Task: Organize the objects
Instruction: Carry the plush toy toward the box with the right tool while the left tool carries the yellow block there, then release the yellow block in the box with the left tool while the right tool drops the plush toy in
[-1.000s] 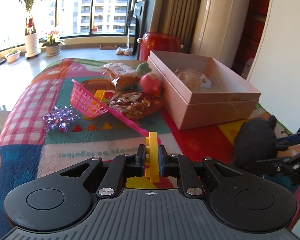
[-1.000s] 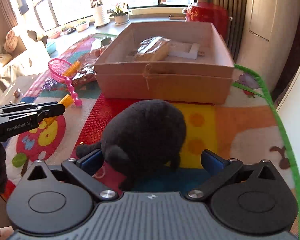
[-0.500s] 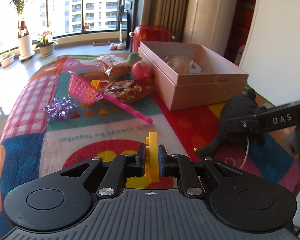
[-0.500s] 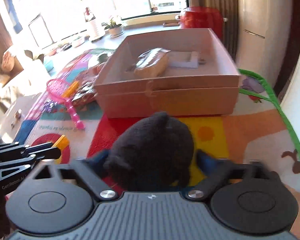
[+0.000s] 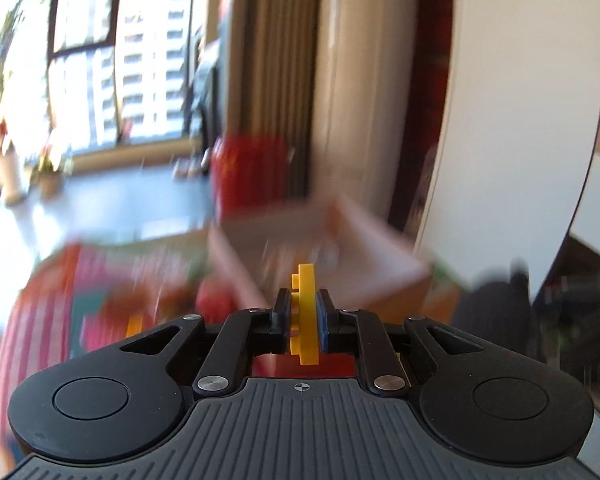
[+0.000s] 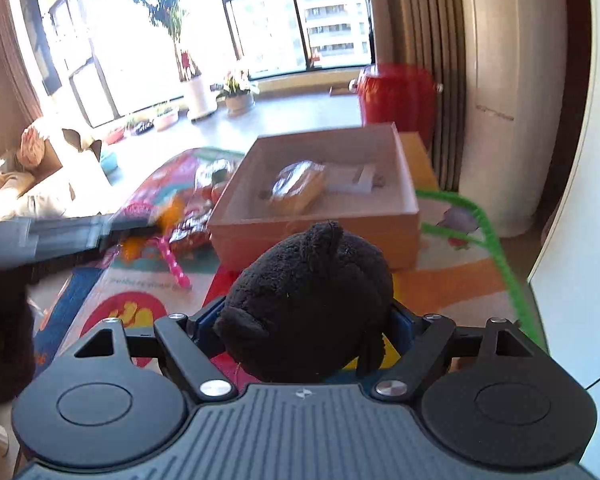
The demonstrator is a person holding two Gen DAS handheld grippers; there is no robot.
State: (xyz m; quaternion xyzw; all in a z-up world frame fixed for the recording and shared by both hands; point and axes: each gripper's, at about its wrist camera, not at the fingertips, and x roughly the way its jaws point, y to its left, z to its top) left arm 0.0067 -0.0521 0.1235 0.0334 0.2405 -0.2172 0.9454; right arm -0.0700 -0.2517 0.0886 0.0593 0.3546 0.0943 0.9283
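My left gripper (image 5: pixel 303 312) is shut on a flat yellow toy brick (image 5: pixel 308 312), held upright above the mat; its view is motion-blurred. The left gripper also shows blurred in the right wrist view (image 6: pixel 112 224). My right gripper (image 6: pixel 304 320) is shut on a black plush toy (image 6: pixel 308 304), lifted above the colourful play mat (image 6: pixel 460 276). The open pink cardboard box (image 6: pixel 312 236) lies ahead of both grippers and holds a wrapped bread pack (image 6: pixel 300 184) and a white item (image 6: pixel 352 178). The box shows blurred in the left wrist view (image 5: pixel 380 248).
A pink toy racket (image 6: pixel 172 264), a snack packet (image 6: pixel 190 228) and other small items lie on the mat left of the box. A red stool (image 6: pixel 396 96) and a white cabinet (image 6: pixel 512 120) stand behind. A white panel (image 6: pixel 580 240) rises at the right.
Both grippers have risen and moved toward the box. The plush has come up off the mat in the right gripper. The left view has tilted up and blurred.
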